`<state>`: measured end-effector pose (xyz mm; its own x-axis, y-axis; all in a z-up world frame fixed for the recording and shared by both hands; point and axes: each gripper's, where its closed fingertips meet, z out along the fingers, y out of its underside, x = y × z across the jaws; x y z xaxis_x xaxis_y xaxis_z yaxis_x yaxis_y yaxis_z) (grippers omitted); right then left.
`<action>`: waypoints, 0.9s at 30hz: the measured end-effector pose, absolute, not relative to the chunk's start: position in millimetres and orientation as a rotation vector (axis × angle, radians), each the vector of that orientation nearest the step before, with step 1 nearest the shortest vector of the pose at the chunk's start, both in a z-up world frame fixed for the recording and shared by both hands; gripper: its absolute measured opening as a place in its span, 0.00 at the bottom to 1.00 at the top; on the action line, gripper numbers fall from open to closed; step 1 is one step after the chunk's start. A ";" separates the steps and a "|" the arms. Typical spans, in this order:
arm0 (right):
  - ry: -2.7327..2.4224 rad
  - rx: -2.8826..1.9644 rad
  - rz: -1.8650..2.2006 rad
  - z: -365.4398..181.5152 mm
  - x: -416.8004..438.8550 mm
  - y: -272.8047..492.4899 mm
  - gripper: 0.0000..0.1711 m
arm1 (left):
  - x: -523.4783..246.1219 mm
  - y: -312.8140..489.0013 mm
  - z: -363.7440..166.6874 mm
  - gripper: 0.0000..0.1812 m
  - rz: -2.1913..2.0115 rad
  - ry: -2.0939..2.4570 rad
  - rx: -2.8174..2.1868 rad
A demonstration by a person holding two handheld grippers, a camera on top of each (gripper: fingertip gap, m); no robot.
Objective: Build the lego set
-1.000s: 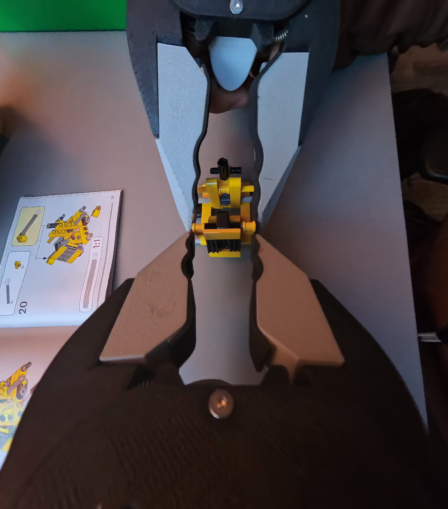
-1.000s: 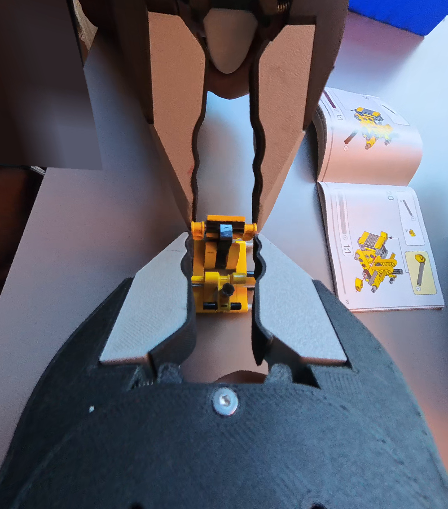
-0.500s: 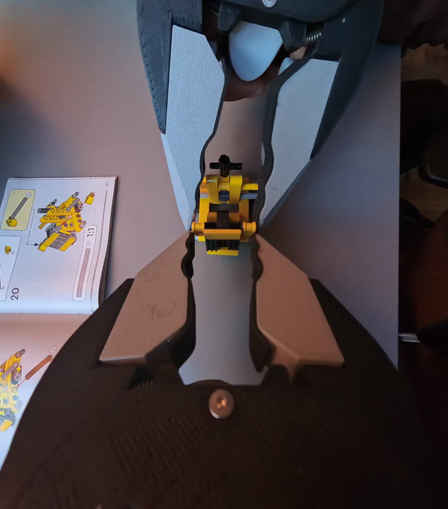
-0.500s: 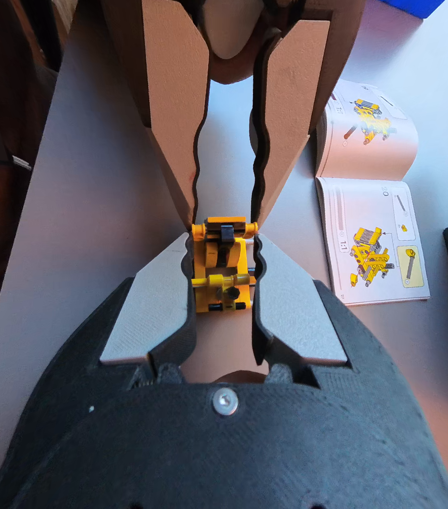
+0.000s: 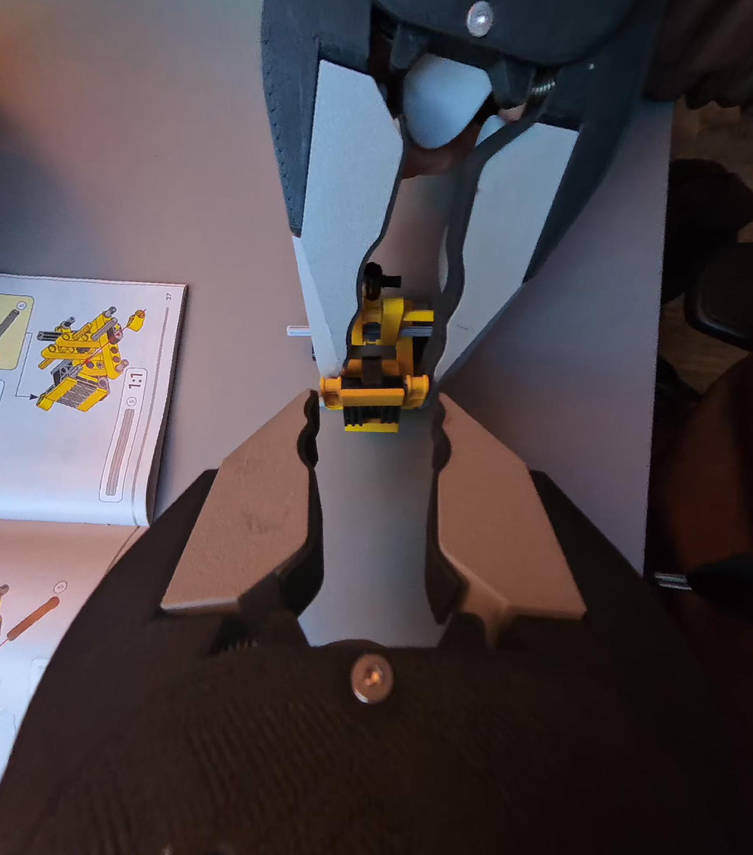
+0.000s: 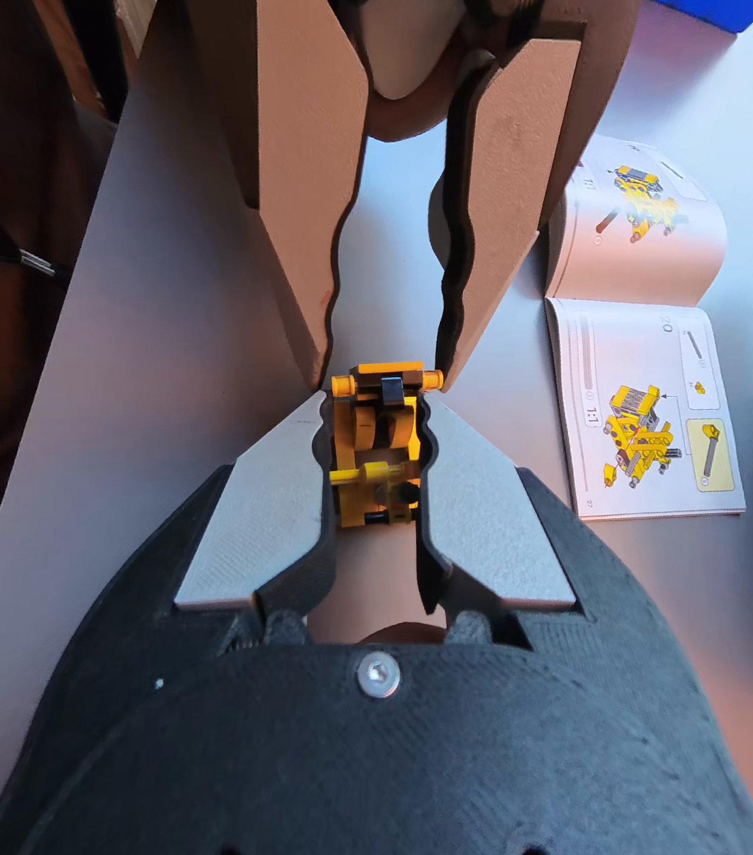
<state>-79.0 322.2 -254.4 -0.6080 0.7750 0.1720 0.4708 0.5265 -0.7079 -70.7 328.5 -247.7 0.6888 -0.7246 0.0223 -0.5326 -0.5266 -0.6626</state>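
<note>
light: dim, warm orange tint
focus: table (image 5: 134, 139) edges soft
distortion: wide-angle stretch at corners

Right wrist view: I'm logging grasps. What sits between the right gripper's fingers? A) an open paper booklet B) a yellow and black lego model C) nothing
B: the yellow and black lego model is clamped on both sides by the right gripper fingers.

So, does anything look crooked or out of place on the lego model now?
A grey axle sticks out sideways from the yellow lego model, past one finger of the right claw that grips it. It shows on that side only, so it seems not centred. Nothing else stands out.
</note>
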 end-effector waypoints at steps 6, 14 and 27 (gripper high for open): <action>-2.289 -1.004 0.844 -252.8 -78.2 323.5 0.19 | -69.5 328.7 -247.9 0.24 -0.391 0.950 -2.278; -2.263 -1.014 0.857 -247.5 -76.4 330.7 0.24 | -70.8 331.5 -245.5 0.24 -0.389 0.953 -2.278; -2.266 -1.005 0.981 -245.4 -75.9 326.6 0.24 | -69.1 329.5 -247.4 0.23 -0.422 0.993 -2.288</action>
